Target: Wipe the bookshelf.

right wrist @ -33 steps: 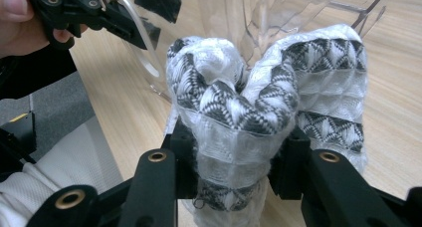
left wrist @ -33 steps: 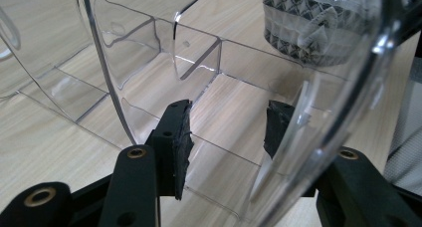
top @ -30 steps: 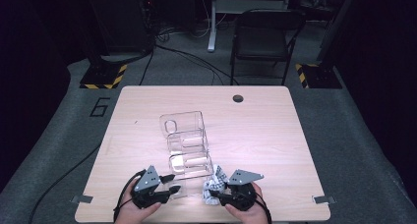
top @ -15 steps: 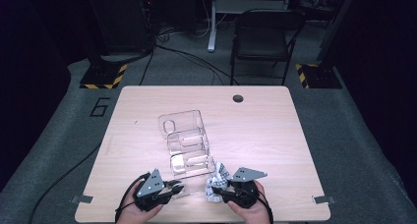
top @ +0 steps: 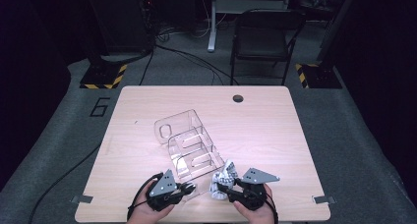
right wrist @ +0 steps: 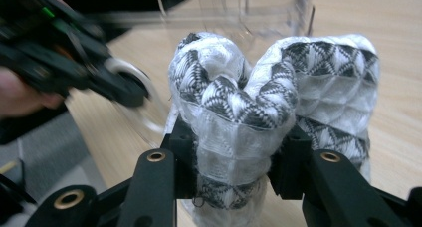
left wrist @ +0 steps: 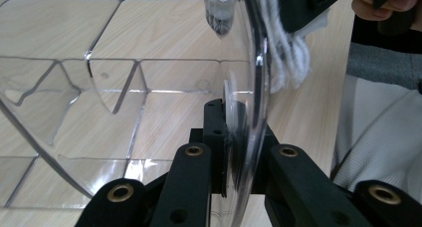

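Observation:
A clear plastic organiser point(top: 189, 145) with several compartments lies in the middle of the wooden table point(top: 265, 130). My left gripper point(top: 189, 188) is at its near edge. Its jaws have just been closing and now pinch a thin clear wall point(left wrist: 256, 62) between the pads, as the left gripper point(left wrist: 238, 132) view shows. My right gripper point(top: 221, 188) is shut on a bunched white cloth with a black pattern point(top: 222, 180), held just right of the organiser. The cloth point(right wrist: 249, 112) bulges above the right gripper point(right wrist: 234, 167), with the left gripper point(right wrist: 124, 90) blurred at its left.
A round cable hole point(top: 238, 98) sits near the table's far edge. Tape marks point(top: 81, 199) lie at the near corners. A black chair point(top: 263, 32) and floor cables stand beyond the table. A person's sleeve point(left wrist: 378, 117) is beside the organiser.
My left gripper has shifted right to the organiser's near edge and its jaws have closed on the clear wall. The right gripper and its cloth have stayed put.

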Available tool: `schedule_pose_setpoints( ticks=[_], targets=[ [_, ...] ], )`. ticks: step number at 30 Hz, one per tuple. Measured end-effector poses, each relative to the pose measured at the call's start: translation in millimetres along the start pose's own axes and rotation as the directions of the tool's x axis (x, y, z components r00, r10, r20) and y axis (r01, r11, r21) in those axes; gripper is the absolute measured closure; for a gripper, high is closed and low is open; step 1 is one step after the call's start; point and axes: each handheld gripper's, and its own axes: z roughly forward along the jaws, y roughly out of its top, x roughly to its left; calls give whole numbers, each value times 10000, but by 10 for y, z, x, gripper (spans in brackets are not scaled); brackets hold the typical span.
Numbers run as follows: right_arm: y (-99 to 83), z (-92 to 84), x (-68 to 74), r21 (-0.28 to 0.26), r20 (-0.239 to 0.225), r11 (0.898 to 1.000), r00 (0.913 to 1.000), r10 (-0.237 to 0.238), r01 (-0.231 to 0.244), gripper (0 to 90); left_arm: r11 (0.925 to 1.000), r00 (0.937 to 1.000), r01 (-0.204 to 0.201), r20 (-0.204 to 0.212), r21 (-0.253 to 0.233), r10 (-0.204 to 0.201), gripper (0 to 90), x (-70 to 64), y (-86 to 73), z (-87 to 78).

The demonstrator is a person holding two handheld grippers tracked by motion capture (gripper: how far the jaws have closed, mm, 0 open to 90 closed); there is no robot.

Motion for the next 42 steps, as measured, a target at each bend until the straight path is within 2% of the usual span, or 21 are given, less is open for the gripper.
schedule_pose_setpoints(
  ticks=[1, 3, 4, 5, 8, 11, 13, 14, 18, 24, 27, 28, 31, 32, 34, 36, 37, 38, 39, 40, 42],
  targets=[
    [25, -35, 47, -321, -233, 9995, 9997, 33, -41, 615, 10000, 10000, -16, 44, -28, 16, 841, -17, 20, 35],
    [31, -40, 76, -370, -220, 9993, 9997, -78, 70, 615, 10000, 9999, -99, 77, -5, 99, 831, -24, 28, 47],
    [23, -16, 107, -252, -121, 9989, 9991, -402, 399, 612, 9999, 9998, -111, 194, 7, 111, 806, -42, 32, 62],
    [15, -2, 102, -126, -106, 9987, 9987, -505, 504, 611, 9999, 9998, -111, 194, 7, 111, 783, -42, 32, 62],
    [-30, 70, 62, 260, -238, 9994, 9995, -228, 234, 610, 9993, 9991, -341, 269, 145, 337, 715, -74, 10, 39],
    [-52, 126, 7, 556, -171, 9983, 9997, -157, 166, 612, 9991, 9992, -387, 83, 181, 386, 641, -71, -18, -30],
    [-57, 141, -16, 583, -162, 9981, 9997, -188, 197, 612, 9994, 9995, -296, 60, 166, 295, 609, -61, -32, -59],
    [-57, 164, -55, 715, -71, 9974, 9999, -129, 134, 612, 10000, 10000, -11, -79, 27, 11, 600, -39, -63, -115],
    [-52, 195, -147, 794, 82, 9968, 10000, -9, 2, 611, 9987, 9985, 472, -257, -213, -478, 573, 9, -104, -236],
    [-52, 247, -263, 996, 237, 9941, 9989, 404, -425, 613, 9971, 9956, 696, -602, -299, -713, 574, 24, -153, -334],
    [-11, 225, -232, 822, 243, 9961, 9992, 316, -335, 613, 9965, 9949, 747, -652, -371, -770, 574, 28, -164, -360],
    [79, 156, -154, 186, 45, 9998, 10000, -23, 22, 613, 9969, 9944, 674, -789, -398, -703, 573, 39, -172, -374],
    [150, 107, -70, -340, -52, 9986, 9992, -409, 407, 612, 9946, 9908, 961, -916, -383, -993, 569, 55, -213, -389],
    [141, 128, -65, -274, -88, 9984, 9987, -507, 504, 613, 9952, 9904, 908, -1015, -352, -940, 568, 71, -220, -393],
    [62, 250, -92, 339, -268, 9989, 9992, -303, 312, 614, 9932, 9876, 1085, -1096, -412, -1125, 569, 72, -231, -390],
    [-66, 414, -149, 1485, -255, 9889, 9997, -64, 101, 617, 9928, 9869, 1116, -1120, -442, -1159, 566, 79, -233, -394],
    [-66, 414, -149, 1485, -255, 9889, 9997, -64, 101, 617, 9928, 9869, 1116, -1120, -442, -1159, 566, 79, -233, -394],
    [-105, 463, -162, 1792, -296, 9838, 9995, 113, -58, 617, 9929, 9868, 1101, -1143, -442, -1145, 566, 79, -234, -395],
    [-98, 463, -142, 1773, -366, 9841, 9992, 151, -83, 616, 9937, 9876, 1038, -1143, -426, -1081, 566, 82, -234, -397],
    [18, 365, -52, 1052, -432, 9936, 9984, -370, 414, 615, 9914, 9863, 1191, -1085, -549, -1245, 566, 69, -240, -380],
    [137, 242, 48, 266, -455, 9967, 9961, -760, 773, 614, 9934, 9889, 1086, -976, -383, -1118, 566, 73, -238, -370]
  ],
)
